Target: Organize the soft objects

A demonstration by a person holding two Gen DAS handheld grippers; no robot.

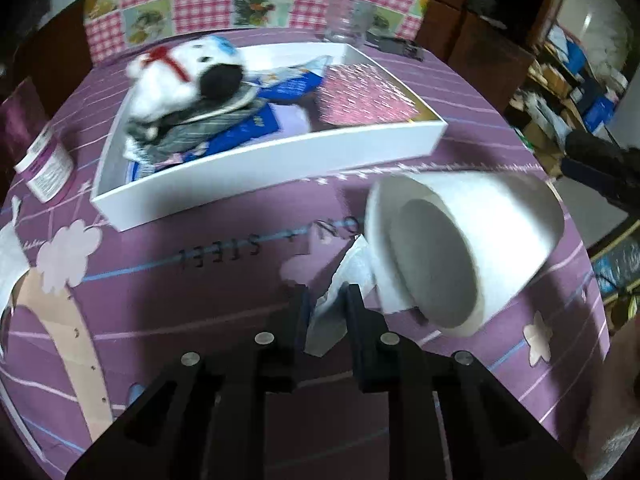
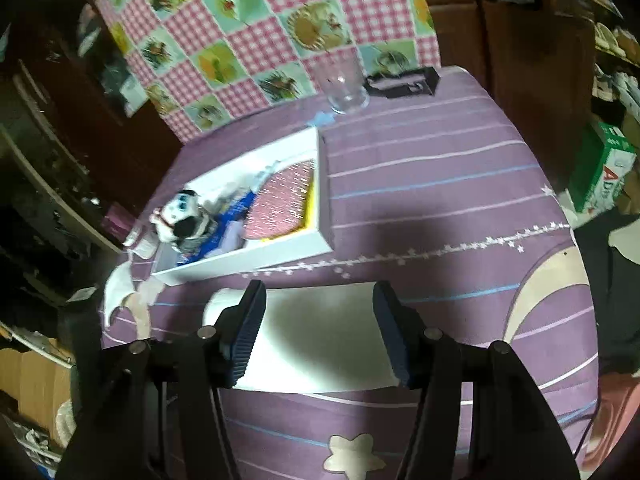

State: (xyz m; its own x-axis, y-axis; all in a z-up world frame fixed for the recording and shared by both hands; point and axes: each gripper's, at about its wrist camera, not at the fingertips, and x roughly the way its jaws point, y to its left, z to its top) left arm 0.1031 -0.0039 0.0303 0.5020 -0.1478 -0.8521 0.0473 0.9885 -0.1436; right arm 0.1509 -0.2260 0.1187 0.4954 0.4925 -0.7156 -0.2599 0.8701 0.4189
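Left claw (image 1: 325, 300): nearly pressed together, its 2 fingers pinching the loose white tail of paper (image 1: 340, 280) that trails off the roll.
Right claw (image 2: 318, 332): spread about halfway, its 2 ribbed pads on the opposite flat ends of the paper roll (image 2: 320, 340), which fills the gap between them; contact looks real on both sides.
Paper roll: white, lying on its side in the near middle of the counter (image 2: 420, 184), just near of the box. In the right wrist view its long axis runs left to right. In the left wrist view it sits to the right, blurred, with 1 round end and its grey hollow core facing the camera.
Box (image 1: 256, 168): white, shallow and open-topped, farther back on the purple striped cover, its long side slanting from near left to far right.
Box contents: a white plush toy (image 1: 168, 80) with a red ribbon at the left end, a grey striped cloth (image 1: 208, 124) under it, a pink sparkly piece (image 1: 360, 96) at the right end.
Far edge: a clear glass (image 2: 344, 88) standing upright, a small black object (image 2: 404, 80) just right of it.
Far left: a labelled white jar (image 1: 48, 168) beside the box.
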